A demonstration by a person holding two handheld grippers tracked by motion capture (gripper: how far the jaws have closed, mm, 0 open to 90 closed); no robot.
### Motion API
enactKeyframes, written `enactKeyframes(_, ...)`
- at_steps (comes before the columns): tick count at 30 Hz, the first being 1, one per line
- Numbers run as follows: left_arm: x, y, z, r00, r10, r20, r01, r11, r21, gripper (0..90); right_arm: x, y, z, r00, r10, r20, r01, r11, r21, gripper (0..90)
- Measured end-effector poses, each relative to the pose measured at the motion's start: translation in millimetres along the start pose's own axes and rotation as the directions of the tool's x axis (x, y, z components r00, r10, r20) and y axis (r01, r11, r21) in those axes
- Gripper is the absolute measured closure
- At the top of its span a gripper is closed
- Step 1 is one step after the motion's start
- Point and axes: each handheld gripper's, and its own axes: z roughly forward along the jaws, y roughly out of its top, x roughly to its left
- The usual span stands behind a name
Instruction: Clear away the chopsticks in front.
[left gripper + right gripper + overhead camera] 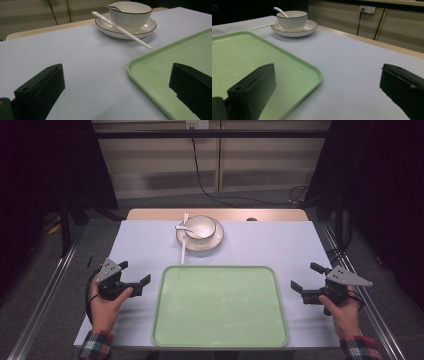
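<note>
1. Looking down from the high view, a green tray [220,307] is lying empty at the near middle of the table [280,242]. Beyond its far edge a white bowl [200,226] is sitting on a plate [216,241], and a white spoon [183,227] is resting in the bowl with its handle sticking out over the left rim. White chopsticks [183,247] are leaning on the plate's left side, their long axis running from the far edge toward the tray, the near tips lying just short of it.
2. Staying in that view, the left gripper [135,272] is being held in the left hand [106,302] just left of the tray, pointing right toward it, jaws spread wide with nothing between them. The right gripper [305,277] is being held in the right hand [342,306] just right of the tray, pointing left, jaws likewise wide and gripping nothing. Both forearms are coming in from the bottom in plaid sleeves.
3. Turning to the left gripper view, the jaws are standing far apart over bare table and the tray's corner [155,72]; the chopsticks [122,29] are slanting down off the plate [150,26] toward the tray, with the bowl [130,13] behind.
4. Turning to the right gripper view, the jaws are gaping over the tray's rim [318,72]; the bowl [292,21], spoon [280,10] and plate [309,26] are sitting well beyond.
</note>
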Motion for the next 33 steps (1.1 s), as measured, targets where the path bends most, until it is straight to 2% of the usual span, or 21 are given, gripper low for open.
enactKeyframes(1,0.2,0.2,1.3,0.9999,-0.011,0.009,0.011,0.9999,-0.008,0.2,0.0,-0.1,0.0,1.0,-0.001,-0.003,0.001,1.0,0.003,0.0)
enactKeyframes(3,-1.0,0.8,2.9,0.9998,-0.017,-0.008,0.017,0.9998,-0.004,0.2,0.1,0.1,0.0,1.0,-0.003,-0.004,0.003,1.0,-0.001,0.0)
enactKeyframes(4,-0.6,1.2,3.3,1.0,-0.006,-0.005,0.006,1.0,0.005,0.2,0.0,0.2,-0.5,1.0,-0.002,-0.007,0.002,1.0,0.001,0.0)
enactKeyframes(7,-0.8,3.5,5.5,1.0,-0.009,-0.004,0.009,0.9999,-0.007,0.2,-0.2,0.5,-1.3,1.0,0.0,-0.005,0.0,1.0,-0.008,0.0)
enactKeyframes(10,-0.5,6.3,9.8,0.9994,-0.033,-0.008,0.033,0.9993,-0.019,0.2,-0.2,0.1,-1.6,1.0,-0.002,-0.004,0.002,1.0,-0.004,0.0)
enactKeyframes(14,-1.9,11.1,18.0,0.9995,-0.024,-0.019,0.025,0.9997,0.009,0.2,-0.4,0.5,-3.7,1.0,-0.002,-0.003,0.002,1.0,-0.006,0.0)
enactKeyframes(16,-3.7,13.5,23.3,0.9995,-0.006,-0.032,0.006,0.9995,0.03,0.2,-0.2,0.5,-4.1,1.0,0.0,-0.005,0.0,1.0,-0.007,0.0)
enactKeyframes(19,-4.1,16.1,30.3,0.9999,-0.01,-0.014,0.011,0.9994,0.034,0.2,0.0,0.4,-4.0,0.9999,-0.005,-0.01,0.005,1.0,0.0,0.0)
enactKeyframes(24,-4.2,28.5,50.7,0.9999,-0.016,0.0,0.016,0.9994,0.031,0.2,-0.1,0.5,-5.0,1.0,0.0,-0.008,0.0,1.0,-0.009,0.0)
enactKeyframes(27,-4.0,34.2,63.1,0.9998,-0.021,-0.005,0.021,0.9992,0.034,0.2,-0.9,-0.1,-5.7,0.9999,0.001,-0.01,-0.001,1.0,-0.009,0.0)
enactKeyframes(33,0.7,39.3,84.7,0.9983,-0.058,-0.004,0.058,0.9976,0.039,0.2,-1.9,-0.5,-6.6,0.9999,0.01,-0.009,-0.01,1.0,-0.012,0.2)
